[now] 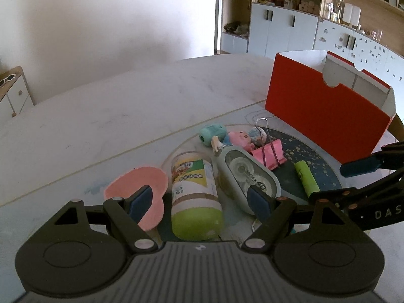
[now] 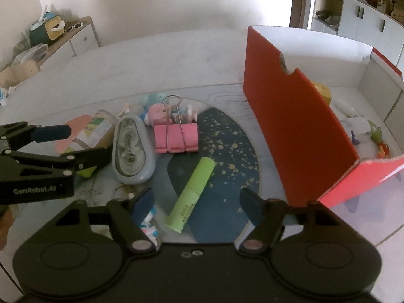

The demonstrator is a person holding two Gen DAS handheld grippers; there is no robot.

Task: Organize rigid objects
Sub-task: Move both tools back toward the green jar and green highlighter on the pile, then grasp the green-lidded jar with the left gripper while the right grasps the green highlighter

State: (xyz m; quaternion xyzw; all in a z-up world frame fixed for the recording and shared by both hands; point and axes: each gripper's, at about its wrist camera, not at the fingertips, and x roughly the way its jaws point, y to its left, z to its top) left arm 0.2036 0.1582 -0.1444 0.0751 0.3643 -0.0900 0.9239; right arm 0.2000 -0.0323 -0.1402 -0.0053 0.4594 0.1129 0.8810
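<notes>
With both claws spread, the left gripper should straddle the lying bottle squarely at mid-body, while the right gripper centers over the green marker beside the red box.

Colour rundown: between the right tongs there's a lime-green tube on a dark blue mat speckled with gold. Just ahead, a hot-pink binder clip and a grey-blue tape roller. Off to their right, a red box, white inside. Between the left tongs: a bottle with a lime cap, and a salmon-pink heart at their left. The counter is pale marble.
</notes>
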